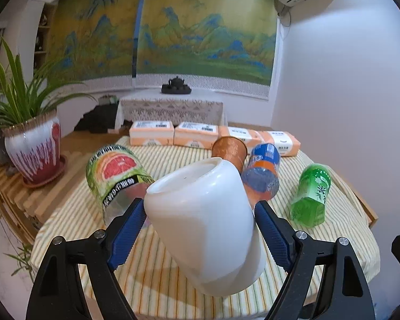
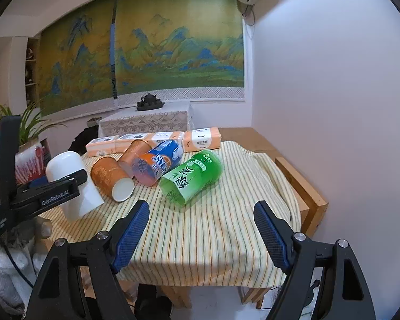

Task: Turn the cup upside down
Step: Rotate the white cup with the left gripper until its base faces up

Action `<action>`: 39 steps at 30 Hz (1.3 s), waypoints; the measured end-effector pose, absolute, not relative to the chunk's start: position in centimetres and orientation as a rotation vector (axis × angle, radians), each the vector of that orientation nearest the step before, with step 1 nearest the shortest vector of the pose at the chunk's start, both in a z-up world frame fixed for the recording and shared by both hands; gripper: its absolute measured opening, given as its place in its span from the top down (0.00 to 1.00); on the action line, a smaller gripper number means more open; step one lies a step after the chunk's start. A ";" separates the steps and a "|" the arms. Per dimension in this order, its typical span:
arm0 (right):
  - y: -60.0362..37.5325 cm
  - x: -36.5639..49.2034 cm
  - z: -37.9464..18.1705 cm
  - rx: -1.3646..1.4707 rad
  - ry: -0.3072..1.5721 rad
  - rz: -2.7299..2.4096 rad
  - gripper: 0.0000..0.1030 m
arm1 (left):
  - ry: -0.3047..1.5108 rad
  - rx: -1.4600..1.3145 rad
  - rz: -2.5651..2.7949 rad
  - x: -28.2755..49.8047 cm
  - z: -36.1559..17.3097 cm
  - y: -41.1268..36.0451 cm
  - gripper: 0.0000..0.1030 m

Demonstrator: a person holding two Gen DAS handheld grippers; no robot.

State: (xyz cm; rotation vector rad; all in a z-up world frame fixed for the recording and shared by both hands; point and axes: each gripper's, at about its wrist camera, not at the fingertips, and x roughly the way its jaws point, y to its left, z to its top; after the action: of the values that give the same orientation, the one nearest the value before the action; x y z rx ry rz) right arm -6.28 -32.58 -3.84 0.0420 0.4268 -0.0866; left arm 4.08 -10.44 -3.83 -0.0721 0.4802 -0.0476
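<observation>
Left wrist view: the left gripper (image 1: pixel 200 208) clamps the white cup (image 1: pixel 202 221), tilted toward 11 o'clock above the striped cloth (image 1: pixel 173 280). Right wrist view: the right gripper (image 2: pixel 201 214) gapes empty; the cup sits at 9 o'clock. A smooth wall could slip mid-turn.

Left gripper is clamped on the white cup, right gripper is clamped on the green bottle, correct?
Half right. The left gripper is clamped on the white cup, but the right gripper is open and holds nothing. In the right wrist view the green bottle lies on the striped cloth beyond its fingers.
</observation>
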 end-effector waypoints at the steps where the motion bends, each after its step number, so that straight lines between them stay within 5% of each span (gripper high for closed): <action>1: -32.5 -6.2 -3.8 0.040 0.425 -0.090 0.25 | 0.465 -0.069 -0.050 3.9 -3.8 -10.4 0.17; 39: -32.9 -5.6 -4.8 0.079 0.450 -0.110 0.25 | 0.298 0.278 -0.128 2.0 -8.5 -16.9 0.19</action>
State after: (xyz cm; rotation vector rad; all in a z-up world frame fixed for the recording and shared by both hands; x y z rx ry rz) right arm -5.55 -32.86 -4.75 0.0795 0.4497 -0.1101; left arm 2.03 -16.89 -8.50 0.2785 0.2980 -0.1283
